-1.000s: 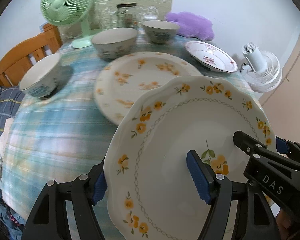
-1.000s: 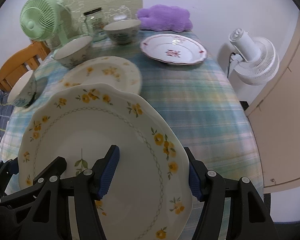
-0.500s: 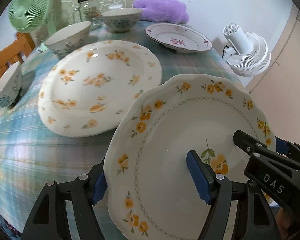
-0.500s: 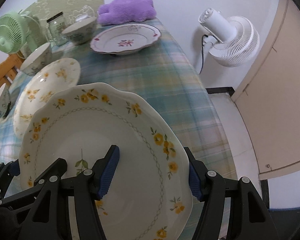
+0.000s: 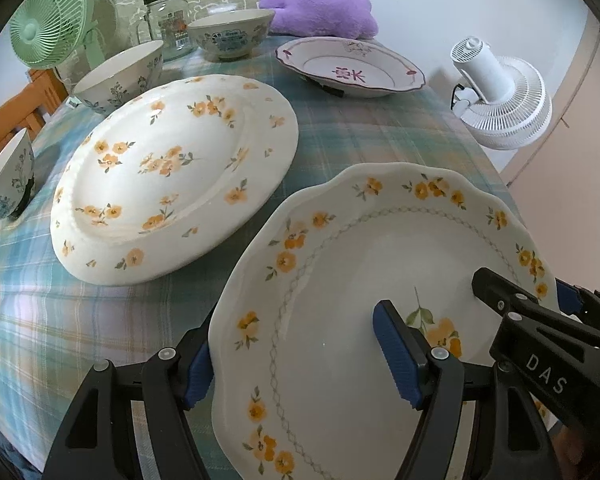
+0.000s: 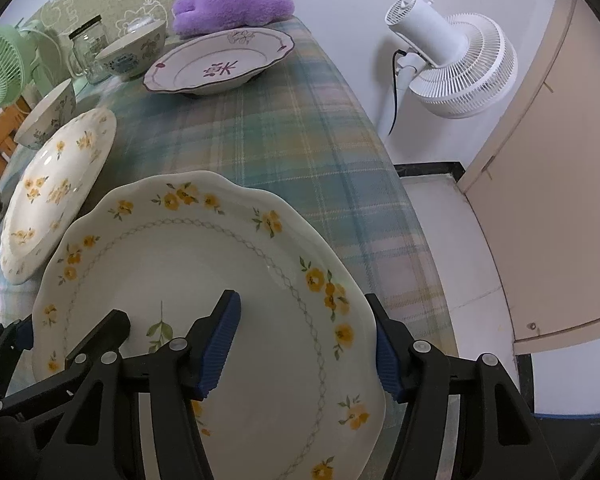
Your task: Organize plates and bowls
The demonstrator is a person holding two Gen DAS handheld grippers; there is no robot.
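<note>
Left wrist view: round floral plate (image 5: 172, 176) on the tablecloth (image 5: 360, 136) has drawn nearer; scalloped plate (image 5: 380, 312), clamped by left gripper (image 5: 296, 364) and right gripper (image 6: 304, 344), approaches for stacking.

A green table fan (image 5: 46, 20) and a glass jar (image 5: 169, 20) are set at the far end of the plaid tablecloth (image 5: 364, 136). A purple plush (image 5: 320, 10) is laid there too, and a white fan (image 6: 452, 64) is seen beside the table.
</note>
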